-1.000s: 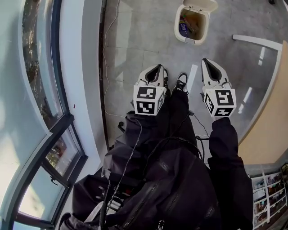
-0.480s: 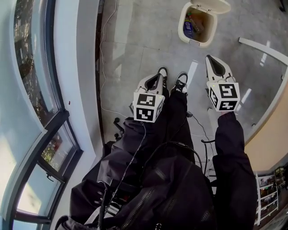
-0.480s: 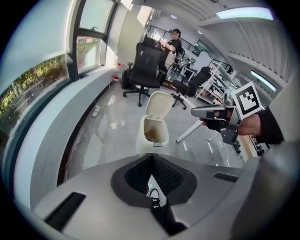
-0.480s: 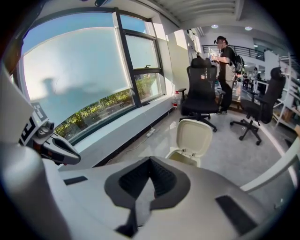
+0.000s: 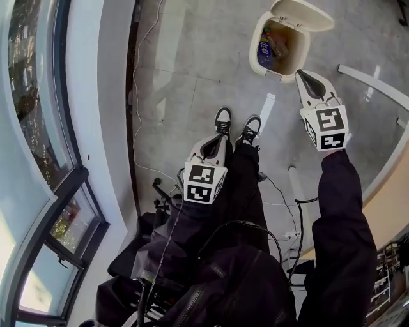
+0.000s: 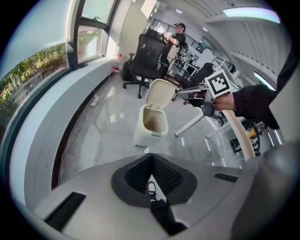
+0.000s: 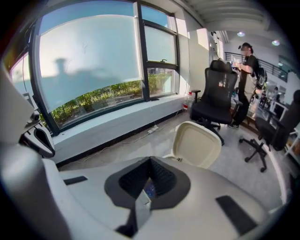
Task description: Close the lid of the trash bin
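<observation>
Head view: the trash bin [image 5: 254,45] stands on the grey floor ahead of your shoes [image 5: 222,121]. Its lid [image 5: 305,13] is tipped up and back, and rubbish shows inside. Your right gripper [image 5: 305,76] reaches forward, with its tips just beside the bin's near rim. Whether they touch it cannot be told. Your left gripper [image 5: 216,142] hangs low over your legs, well apart from the bin.

Left gripper view: the left gripper [image 6: 151,157] has its jaws closed together with nothing between them. One shoe shows through the slit below the tips. Beyond them is the bin [image 6: 140,136] with its lid [image 6: 160,93] upright. Your right gripper [image 6: 199,97] is extended near the lid.

Right gripper view: the right gripper [image 7: 150,161] also has its jaws pressed together and holds nothing. The underside of the open lid [image 7: 198,144] faces you just past the tips. An office chair [image 7: 219,96] and a person [image 7: 246,75] stand further back.
</observation>
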A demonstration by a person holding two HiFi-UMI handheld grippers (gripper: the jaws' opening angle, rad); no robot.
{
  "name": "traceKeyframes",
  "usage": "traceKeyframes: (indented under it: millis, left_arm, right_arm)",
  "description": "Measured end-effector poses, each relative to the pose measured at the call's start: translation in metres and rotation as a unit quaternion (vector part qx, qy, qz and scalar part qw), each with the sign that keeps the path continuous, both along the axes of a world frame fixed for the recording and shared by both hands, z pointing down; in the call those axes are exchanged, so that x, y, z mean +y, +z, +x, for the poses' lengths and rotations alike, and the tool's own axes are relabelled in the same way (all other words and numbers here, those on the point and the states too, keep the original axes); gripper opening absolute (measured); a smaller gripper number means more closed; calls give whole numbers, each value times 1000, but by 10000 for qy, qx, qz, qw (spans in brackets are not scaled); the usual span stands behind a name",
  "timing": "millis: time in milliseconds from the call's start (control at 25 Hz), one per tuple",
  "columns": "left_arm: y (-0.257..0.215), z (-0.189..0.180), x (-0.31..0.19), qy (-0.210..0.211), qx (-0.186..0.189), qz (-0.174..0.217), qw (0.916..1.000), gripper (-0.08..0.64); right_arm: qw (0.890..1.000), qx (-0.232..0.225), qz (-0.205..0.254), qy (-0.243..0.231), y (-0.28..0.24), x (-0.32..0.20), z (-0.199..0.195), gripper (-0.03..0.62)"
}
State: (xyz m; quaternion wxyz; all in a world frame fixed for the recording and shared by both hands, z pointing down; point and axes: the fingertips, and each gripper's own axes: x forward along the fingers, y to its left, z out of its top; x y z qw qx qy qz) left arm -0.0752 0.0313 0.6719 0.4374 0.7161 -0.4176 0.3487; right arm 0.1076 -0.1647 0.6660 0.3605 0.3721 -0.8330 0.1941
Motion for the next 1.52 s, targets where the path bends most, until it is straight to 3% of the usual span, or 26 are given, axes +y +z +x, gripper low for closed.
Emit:
traceKeyframes:
  millis: [280,640,800,920,1160,1320,1520]
  left_arm:
    - [21,-4,24,-90,-14,-202,9998,2]
    - [34,-5,38,-109,-1,-266,9996,2]
    - [36,-4,42,-130,15,-294,9995,2]
    - [37,-3,45,-162,24,-324,9993,2]
    - [39,-4,47,-252,49,-380,9989,2]
    - [44,-1,56,-207,105,-431,9988,2]
    - [44,0,59,-219,135,-439,9987,2]
  right_arm:
    - [9975,431,356,-436,12,-52,17,2]
    - [9856,1195,884,-804,11,-122,45,2]
    - [9792,1538,919,-949,12,-152,59,56]
    - [9750,1757,819,-1086,18,-170,67,94]
    - [9547,2425,413,-1673,41,-183,79,158]
    - [9456,2552,158,-2013,49,-172,79,167]
    - [9420,2526,102,-2207,49,-153,75,196]
